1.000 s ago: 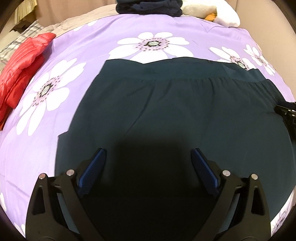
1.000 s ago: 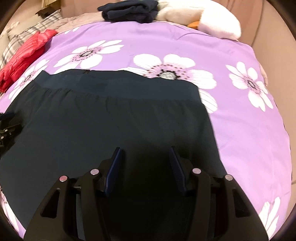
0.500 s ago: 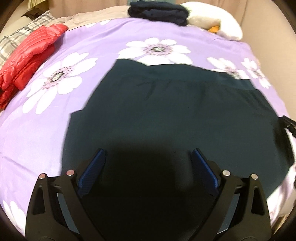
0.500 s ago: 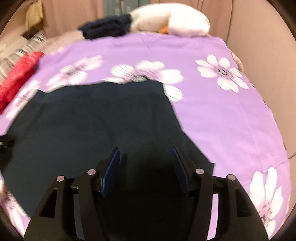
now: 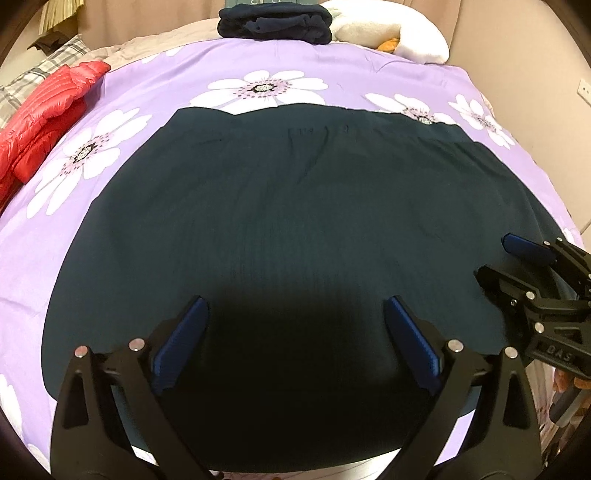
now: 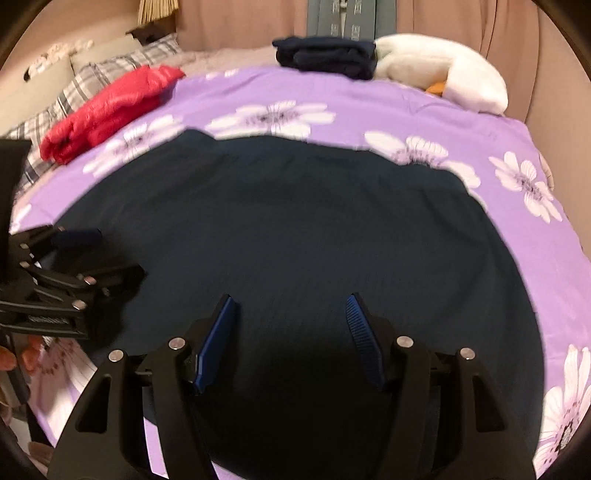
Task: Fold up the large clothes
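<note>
While a dark teal garment lies spread flat across the middle of a bed covered by a purple bedspread with white flowers, two hand-held tongs hover above its near part. The left tongs stand wide apart with nothing between their blue pads, the cloth lying below them. The right tongs are also parted with nothing gripped, and their jaws have just been opening further; the right wrist view is somewhat blurred. Each pair shows at the side of the other's view, with fingertips of the person's hand just visible beneath. The garment's far edge, with a band running along it, faces the far edge of the bed. By the bed's far left corner lies a red padded jacket beside a grey checked pillow. At the far edge sits a folded pile of dark navy clothes, and next to it a white plush toy.
</note>
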A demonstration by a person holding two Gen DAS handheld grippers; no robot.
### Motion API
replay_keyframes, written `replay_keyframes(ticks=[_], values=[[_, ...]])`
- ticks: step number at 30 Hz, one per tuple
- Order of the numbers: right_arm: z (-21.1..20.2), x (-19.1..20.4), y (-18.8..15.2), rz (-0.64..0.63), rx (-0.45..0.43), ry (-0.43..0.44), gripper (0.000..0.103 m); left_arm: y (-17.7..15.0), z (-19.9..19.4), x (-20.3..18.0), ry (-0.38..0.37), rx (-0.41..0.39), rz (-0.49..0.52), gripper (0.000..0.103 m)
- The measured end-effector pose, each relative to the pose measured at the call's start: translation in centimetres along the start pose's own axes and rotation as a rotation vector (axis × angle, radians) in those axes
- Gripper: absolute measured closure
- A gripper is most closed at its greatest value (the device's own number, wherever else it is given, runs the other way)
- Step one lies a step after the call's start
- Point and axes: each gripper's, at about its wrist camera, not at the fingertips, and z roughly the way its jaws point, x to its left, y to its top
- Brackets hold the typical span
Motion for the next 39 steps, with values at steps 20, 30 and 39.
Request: replay_keyframes(ticks=[20,30,39], values=[[-4.0,-8.8,-4.9,0.209,-0.022,-0.142,0.040,-1.8,-1.6,4.2,0.044,-0.015,-0.068,0.004],[-5.0,-9.6,-5.8,0.229,-0.031,-0.174,0.040,-2.5,-2.3,4.8,0.061,-0.021,-0.077,0.004],[-6.4,-11.4,-7.3,0.298,-0.029,-0.215,0.040,-3.3,-3.0,5.4,0.073,-0.018,-0.094,0.004]])
